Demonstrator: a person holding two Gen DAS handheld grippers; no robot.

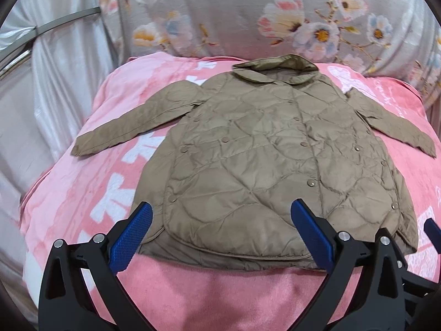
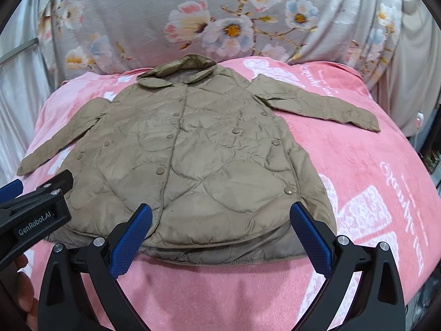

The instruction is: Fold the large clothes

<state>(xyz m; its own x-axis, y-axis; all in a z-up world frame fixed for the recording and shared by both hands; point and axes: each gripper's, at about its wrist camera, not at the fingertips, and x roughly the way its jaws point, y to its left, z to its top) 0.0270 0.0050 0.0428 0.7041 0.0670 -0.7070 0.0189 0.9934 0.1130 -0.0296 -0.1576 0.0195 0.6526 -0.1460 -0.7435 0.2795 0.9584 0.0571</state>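
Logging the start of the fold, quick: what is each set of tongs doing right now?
Left tongs: open, holding nothing, above the near hem of the jacket.
Right tongs: open, holding nothing, above the same hem.

A quilted coat [image 1: 264, 149] in a dull khaki-tan is seen, stitched in wavy onion-shaped lines, with rows of small metallic snap buttons [image 1: 311, 183] of a pale bronze tone. A pink blanket [image 1: 82, 193] is shown beneath it, patterned with white bow shapes and, in the right wrist view, white script lettering [image 2: 408, 215]. Behind, a grey sheet [image 1: 234, 13] is printed with pink, cream and pale blue flowers with yellow centres. At the left, a silvery-grey satin curtain [image 1: 55, 82] is seen. The left gripper [image 1: 220, 216] and the right gripper [image 2: 220, 216] are black-framed, with textured blue pads [image 1: 129, 237]; white "GenRobot.AI" lettering [image 2: 35, 227] is printed on the black body.
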